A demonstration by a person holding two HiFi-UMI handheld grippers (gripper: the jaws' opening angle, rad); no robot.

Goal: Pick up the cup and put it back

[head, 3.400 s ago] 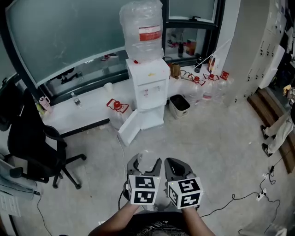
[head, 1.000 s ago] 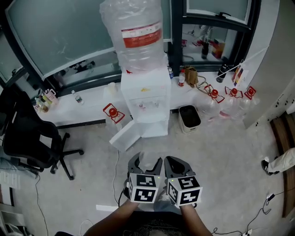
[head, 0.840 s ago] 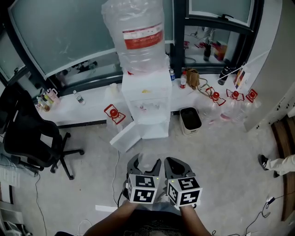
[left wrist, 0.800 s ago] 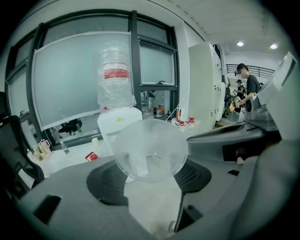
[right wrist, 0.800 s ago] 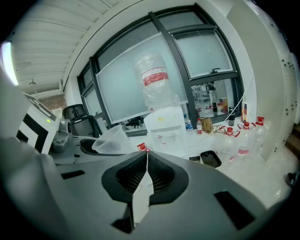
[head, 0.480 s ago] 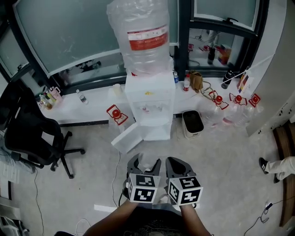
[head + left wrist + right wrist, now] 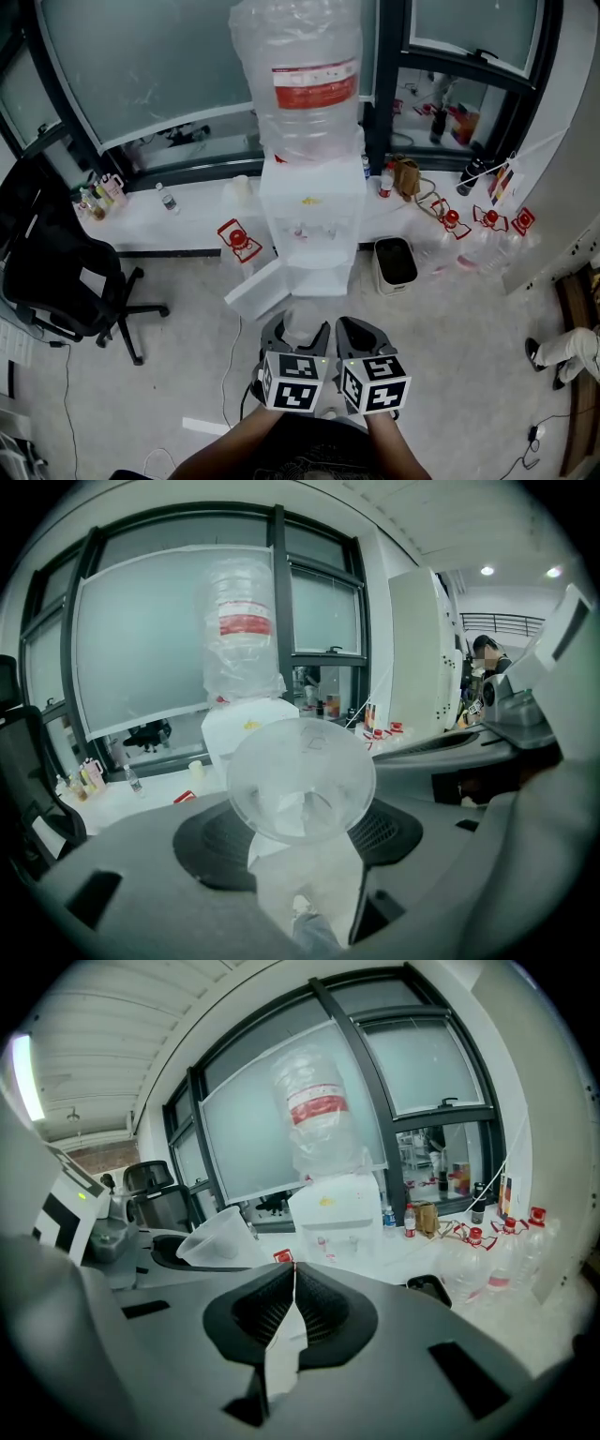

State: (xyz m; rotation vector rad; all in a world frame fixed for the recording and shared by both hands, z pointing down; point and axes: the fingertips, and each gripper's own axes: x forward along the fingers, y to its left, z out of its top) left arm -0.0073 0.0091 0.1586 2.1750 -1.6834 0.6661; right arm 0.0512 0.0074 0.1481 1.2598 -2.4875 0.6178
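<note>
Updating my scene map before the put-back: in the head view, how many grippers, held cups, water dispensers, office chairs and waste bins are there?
grippers: 2 (left gripper, right gripper)
cup, held in the left gripper: 1
water dispenser: 1
office chair: 1
waste bin: 1
Total: 6

— Where are the grippers?
— Side by side, almost touching. The left gripper (image 7: pixel 294 330) holds the cup (image 7: pixel 300 778), and the right gripper (image 7: pixel 357 330) is just right of the cup. Both point forward and slightly down.
— And the jaws?
— The left's stand wide, clamped on the cup. The right's are closed together, empty.
</note>
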